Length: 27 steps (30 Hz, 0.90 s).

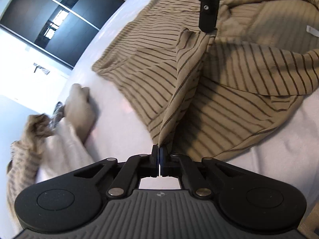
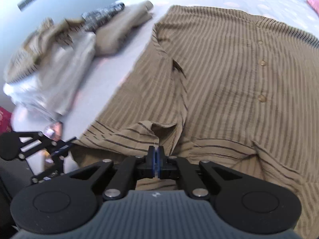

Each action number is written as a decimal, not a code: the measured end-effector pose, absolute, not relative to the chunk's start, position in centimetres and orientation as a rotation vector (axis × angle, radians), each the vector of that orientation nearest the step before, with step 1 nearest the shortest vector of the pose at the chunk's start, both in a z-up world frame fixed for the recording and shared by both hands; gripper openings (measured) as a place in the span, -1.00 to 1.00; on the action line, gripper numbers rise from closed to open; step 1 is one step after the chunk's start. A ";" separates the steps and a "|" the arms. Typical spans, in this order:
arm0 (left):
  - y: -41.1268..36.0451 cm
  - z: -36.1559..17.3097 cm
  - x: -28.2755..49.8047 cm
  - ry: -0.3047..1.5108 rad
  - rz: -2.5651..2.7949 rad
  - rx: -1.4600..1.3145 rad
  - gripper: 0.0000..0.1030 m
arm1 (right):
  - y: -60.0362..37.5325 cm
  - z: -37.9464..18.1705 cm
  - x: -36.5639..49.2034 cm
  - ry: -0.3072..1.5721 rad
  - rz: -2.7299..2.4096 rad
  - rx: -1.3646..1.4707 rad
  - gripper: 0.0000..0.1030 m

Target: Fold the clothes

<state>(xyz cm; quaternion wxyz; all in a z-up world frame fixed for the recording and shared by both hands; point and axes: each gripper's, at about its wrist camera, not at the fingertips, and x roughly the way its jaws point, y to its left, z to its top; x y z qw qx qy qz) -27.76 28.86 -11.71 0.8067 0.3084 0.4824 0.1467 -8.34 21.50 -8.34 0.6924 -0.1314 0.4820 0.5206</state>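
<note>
The right gripper (image 2: 157, 149) pinches the near edge of a tan striped shirt (image 2: 229, 75) that lies button side up on a pale surface (image 2: 111, 75). To the left sits a blurred pile of clothes (image 2: 59, 55), with the left gripper (image 2: 59, 149) at the shirt's lower left edge.

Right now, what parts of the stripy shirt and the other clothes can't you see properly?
- Striped shirt: its right side and bottom run off the frame edge in the right wrist view.
- Shirt under the right gripper: the gripper body hides it.
- Pile of clothes: motion blur in both views; individual pieces can't be told apart.
- White tag: too small to read, left wrist view.
</note>
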 end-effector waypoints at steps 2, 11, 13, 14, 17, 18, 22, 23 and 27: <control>29.0 -11.8 -28.1 1.054 0.321 0.667 -1.00 | 21.6 -8.6 -8.5 1.110 1.189 -0.295 -0.96; 28.7 -14.8 -28.9 1.175 0.292 0.742 -1.00 | 22.7 -12.2 -11.1 1.140 1.153 -0.560 -1.00; 29.1 -13.9 -29.1 1.172 0.281 0.686 -1.00 | 22.5 -11.6 -10.7 1.135 1.154 -0.529 -0.91; 29.4 -13.4 -29.2 1.170 0.274 0.652 -1.00 | 22.3 -11.1 -10.5 1.127 1.161 -0.495 -0.90; 30.3 -11.9 -29.4 1.165 0.253 0.552 -0.94 | 21.8 -9.6 -9.9 1.100 1.179 -0.390 -0.66; 30.6 -11.4 -29.5 1.162 0.246 0.519 -0.89 | 21.5 -9.3 -9.8 1.079 1.187 -0.347 -0.63; 30.8 -9.1 -29.7 1.105 0.226 0.418 -0.76 | 22.2 -8.3 -10.7 0.981 1.240 -0.293 -0.63; 30.8 -8.8 -29.6 1.092 0.222 0.397 -0.76 | 22.5 -8.3 -11.0 0.968 1.253 -0.299 -0.63; 30.5 -9.4 -28.7 1.098 0.257 0.394 -0.76 | 24.0 -10.2 -12.2 0.986 1.242 -0.399 -0.63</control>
